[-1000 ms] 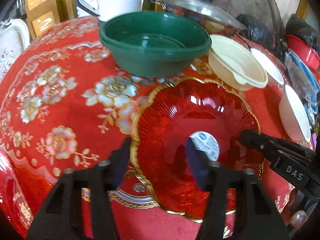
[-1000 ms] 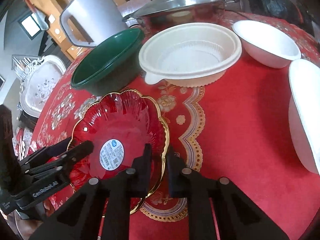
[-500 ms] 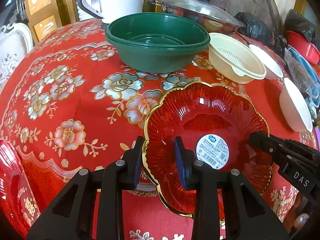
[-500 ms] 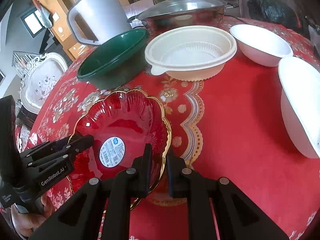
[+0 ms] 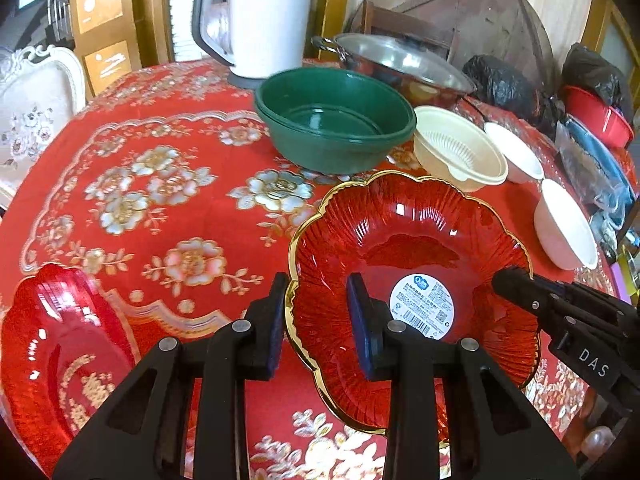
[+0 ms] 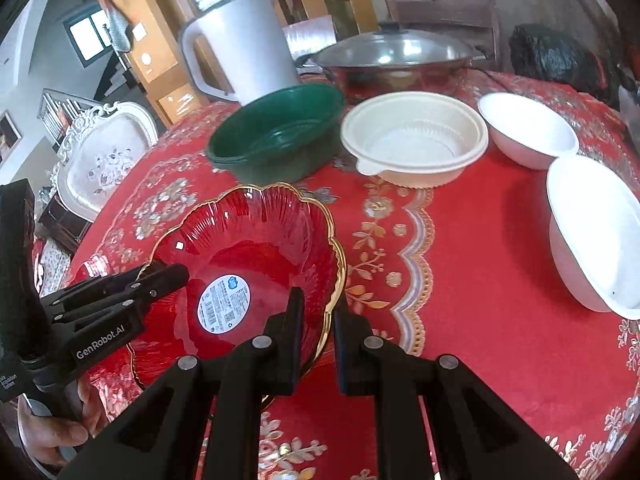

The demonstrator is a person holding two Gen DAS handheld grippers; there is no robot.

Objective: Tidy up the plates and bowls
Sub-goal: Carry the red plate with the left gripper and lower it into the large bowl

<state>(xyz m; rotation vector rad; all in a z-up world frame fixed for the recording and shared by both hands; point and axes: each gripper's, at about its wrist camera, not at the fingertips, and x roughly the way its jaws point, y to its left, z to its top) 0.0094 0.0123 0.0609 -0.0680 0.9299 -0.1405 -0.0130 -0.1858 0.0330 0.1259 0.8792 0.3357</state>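
A red glass bowl point(image 5: 404, 240) point(image 6: 248, 240) with a scalloped gold rim and a white label inside hangs a little above the red tablecloth, held between both grippers. My left gripper point(image 5: 318, 320) is shut on its left rim, one pad outside the wall and one inside. In the right wrist view that same left gripper point(image 6: 176, 274) comes in from the left. My right gripper point(image 6: 318, 320) is shut on the opposite rim, and its tip point(image 5: 504, 280) shows at the bowl's right edge in the left wrist view.
Behind stand a green bowl point(image 5: 334, 120) point(image 6: 280, 132), a cream plastic bowl point(image 5: 456, 148) point(image 6: 412, 140), two white bowls point(image 6: 528, 128) point(image 6: 592, 236), a lidded steel pot point(image 6: 396, 56) and a white kettle point(image 5: 264, 16). A red plate point(image 5: 60, 340) lies front left. A hand point(image 6: 52, 432) grips the left tool.
The left jaws closed from wide apart onto the bowl's left rim. Both grippers then rose and drew back with the red bowl, so the table looks farther off.
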